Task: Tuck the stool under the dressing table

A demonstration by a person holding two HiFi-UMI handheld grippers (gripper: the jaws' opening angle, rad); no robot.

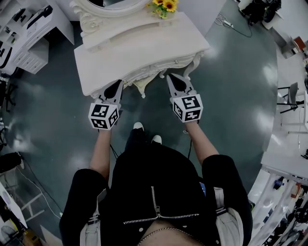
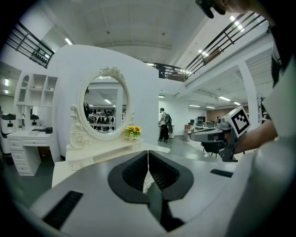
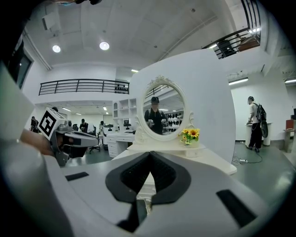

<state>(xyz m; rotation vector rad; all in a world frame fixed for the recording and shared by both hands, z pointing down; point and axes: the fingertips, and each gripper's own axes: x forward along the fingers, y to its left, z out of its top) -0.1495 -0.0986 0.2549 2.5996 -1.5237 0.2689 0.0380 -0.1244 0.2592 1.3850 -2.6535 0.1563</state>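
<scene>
The white dressing table (image 1: 144, 45) stands right in front of me, with an oval mirror (image 2: 105, 109) and a pot of sunflowers (image 1: 163, 6) at its back. No stool shows in any view. My left gripper (image 1: 114, 87) hangs at the table's front edge on the left, its jaws shut on nothing (image 2: 148, 152). My right gripper (image 1: 174, 79) hangs level with it at the front edge on the right, also shut and empty (image 3: 149, 155). Each gripper view shows the other gripper beside it, the right gripper (image 2: 208, 135) and the left gripper (image 3: 78, 139).
A white desk with drawers (image 1: 29, 38) stands at the far left. Cables (image 1: 236, 26) lie on the grey floor to the table's right. A chair (image 1: 288, 98) and white benches line the right side. A person with a backpack (image 3: 254, 122) stands farther off.
</scene>
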